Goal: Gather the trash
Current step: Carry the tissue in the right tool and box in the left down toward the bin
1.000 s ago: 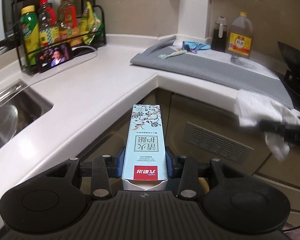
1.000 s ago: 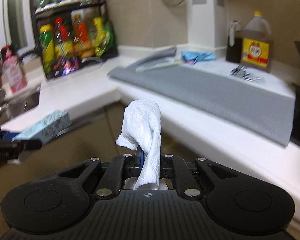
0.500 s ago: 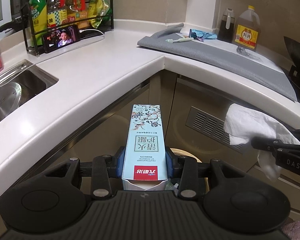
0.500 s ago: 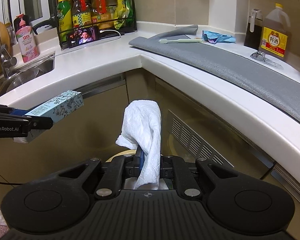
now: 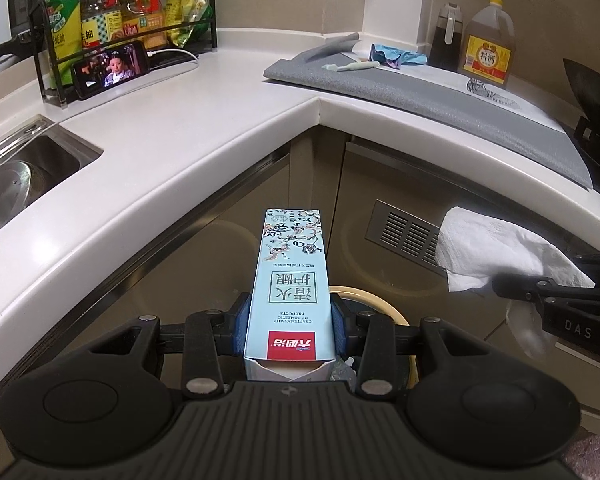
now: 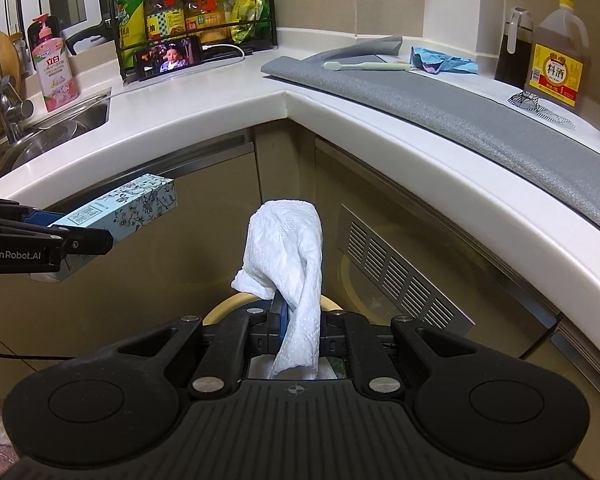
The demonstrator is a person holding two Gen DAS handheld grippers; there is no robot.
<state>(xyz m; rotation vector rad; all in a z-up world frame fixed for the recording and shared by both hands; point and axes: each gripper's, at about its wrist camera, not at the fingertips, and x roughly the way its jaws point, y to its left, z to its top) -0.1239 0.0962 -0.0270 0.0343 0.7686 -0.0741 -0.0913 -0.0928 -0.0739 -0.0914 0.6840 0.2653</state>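
While both grippers hung below the counter edge, each had a piece of trash clamped between its fingers. The left gripper (image 5: 290, 326) had its blue pads pressed on the two long sides of a pale blue box (image 5: 290, 280), which pointed straight out ahead with its red label end nearest the camera and that near end flap open. The right gripper (image 6: 300, 316) was pinched fully closed on a crumpled white tissue (image 6: 288, 248), whose bulk stood up above the fingers and folded over, with a tail hanging down through them.

Seen from the right wrist, the box stuck out at the left, in front of the cabinet doors; seen from the left wrist, the tissue showed at the right, near a vent grille (image 5: 406, 234) in the cabinet front. Just beneath both grippers lay the cream rim of a bin (image 5: 374, 300), mostly hidden by the fingers and the trash.

Farther out, the white counter (image 5: 204, 120) wrapped round the corner. On its right arm lay a grey mat (image 6: 480, 120) with a toothbrush (image 6: 364, 65) and a blue scrap (image 6: 444, 60) at the far end, and an oil jug (image 6: 556, 60) beyond. At the far left stood a rack of bottles (image 6: 188, 12) with a phone (image 6: 168, 58) leaning against it, and a sink (image 5: 16, 176) lay nearer on the left.
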